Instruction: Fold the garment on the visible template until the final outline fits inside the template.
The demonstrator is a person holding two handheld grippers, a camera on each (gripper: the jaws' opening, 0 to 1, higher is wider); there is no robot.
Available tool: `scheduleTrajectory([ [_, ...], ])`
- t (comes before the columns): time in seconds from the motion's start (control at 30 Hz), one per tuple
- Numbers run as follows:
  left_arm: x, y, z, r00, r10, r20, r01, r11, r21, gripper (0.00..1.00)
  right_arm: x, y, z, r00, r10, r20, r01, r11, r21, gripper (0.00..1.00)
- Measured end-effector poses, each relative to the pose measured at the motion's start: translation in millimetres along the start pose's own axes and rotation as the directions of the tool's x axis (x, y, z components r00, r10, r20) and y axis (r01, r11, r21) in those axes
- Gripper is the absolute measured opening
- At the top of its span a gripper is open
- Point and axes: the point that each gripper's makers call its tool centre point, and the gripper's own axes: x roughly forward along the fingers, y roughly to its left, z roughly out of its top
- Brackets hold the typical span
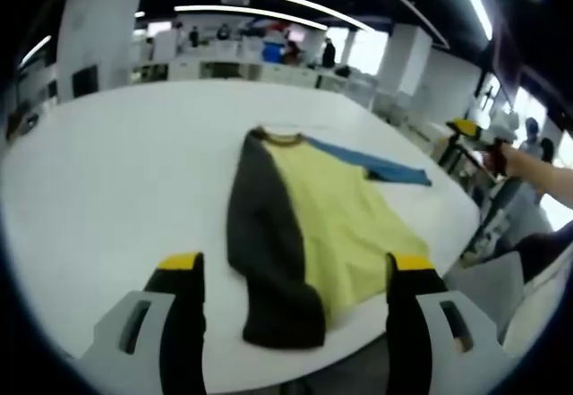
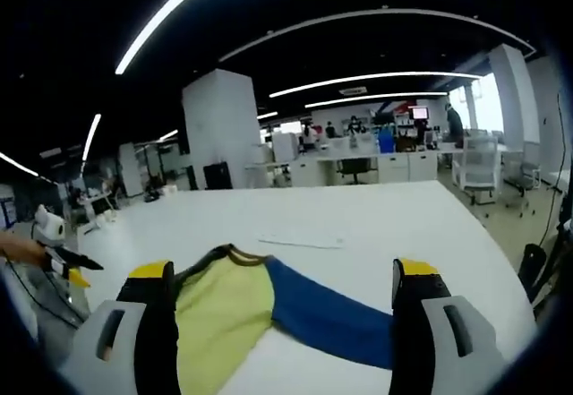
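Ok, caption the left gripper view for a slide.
Open left gripper hovers over a yellow garment with dark and blue sleeves on a white table.

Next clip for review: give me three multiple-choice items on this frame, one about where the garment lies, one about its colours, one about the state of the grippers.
1. Where does the shirt lie?
A. Flat on the white table
B. Draped on a chair
C. On the floor

2. What colours are its two sleeves?
A. Both yellow
B. One dark grey, one blue
C. One red, one green

3. How do the left gripper and right gripper stand?
A. Both clamped on the shirt
B. One holds a sleeve
C. Both open, holding nothing

Answers: 1 A, the shirt is spread on the tabletop; 2 B, a grey sleeve flanks the yellow body, blue opposite; 3 C, the fingers of each stand wide apart, gripping nothing.
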Motion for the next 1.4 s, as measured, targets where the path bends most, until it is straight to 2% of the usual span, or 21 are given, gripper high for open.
scheduleTrajectory([
  [0.1,0,-0.9,-2.0,1.0,-0.006,-0.002,0.006,1.0,0.0,0.79,-1,16,3.5,1.0,0.029,-0.004,-0.029,0.999,-0.034,1.0],
  [0.3,0,-2.1,-5.0,1.0,-0.019,-0.009,0.019,1.0,0.006,0.79,-5,47,10.5,0.997,0.075,0.017,-0.075,0.997,-0.031,1.0],
  [0.77,0,-0.2,-6.9,0.999,-0.042,-0.014,0.042,0.999,0.023,0.79,-22,90,21.3,0.991,0.131,0.041,-0.129,0.991,-0.043,1.0],
  [0.93,1,-1.0,-10.2,0.999,-0.049,-0.02,0.049,0.999,0.023,0.79,-27,100,16.3,0.99,0.133,0.035,-0.132,0.991,-0.035,1.0],
  [1.17,0,2.5,-19.5,0.998,-0.052,-0.038,0.053,0.998,0.024,0.79,-34,116,-0.4,0.99,0.144,0.005,-0.144,0.99,-0.016,1.0],
  [1.37,-1,5.2,-31.1,0.996,-0.058,-0.067,0.06,0.998,0.029,0.79,-38,125,-8.2,0.988,0.152,-0.009,-0.152,0.988,-0.003,1.0],
  [1.4,0,6.2,-36.6,0.994,-0.061,-0.086,0.065,0.996,0.053,0.79,-38,127,-9.4,0.988,0.155,-0.011,-0.155,0.988,-0.004,1.0],
])
